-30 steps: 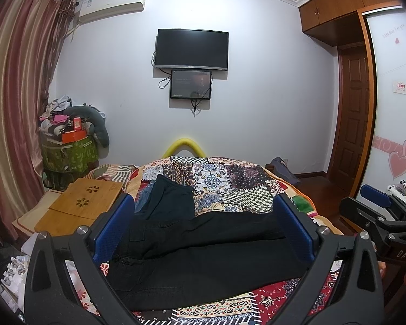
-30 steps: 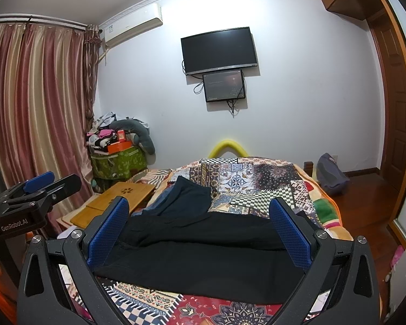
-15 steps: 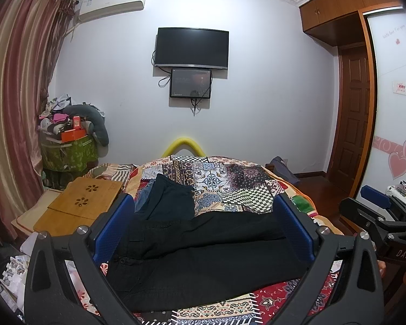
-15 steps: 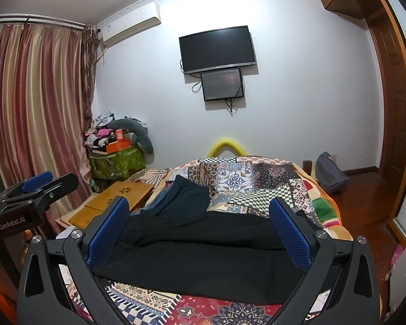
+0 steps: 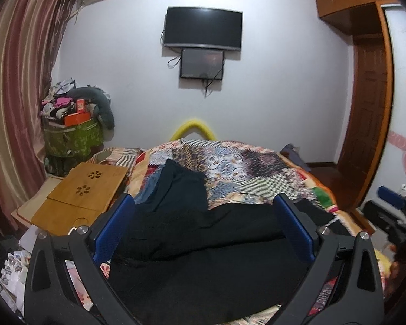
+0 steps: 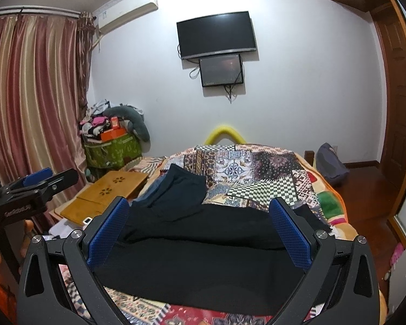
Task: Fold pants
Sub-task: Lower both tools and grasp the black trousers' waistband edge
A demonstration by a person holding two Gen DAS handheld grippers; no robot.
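Your left tool (image 5: 203,230) has tipped down toward the black pants (image 5: 203,257), lying flat across the near end of the bed (image 5: 257,168) at 6 o'clock. Your right tool (image 6: 200,233) shows little movement. Both are spread and empty; blur suggests the approach continues.

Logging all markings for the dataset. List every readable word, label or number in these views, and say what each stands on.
"GenRobot.AI": soft but legible, on the body of the left claw, right wrist view.
Sticker on the air conditioner: too small to read.
Pink writing on the white wardrobe door: blurred, unreadable.
Print on the red box atop the pile: unreadable.
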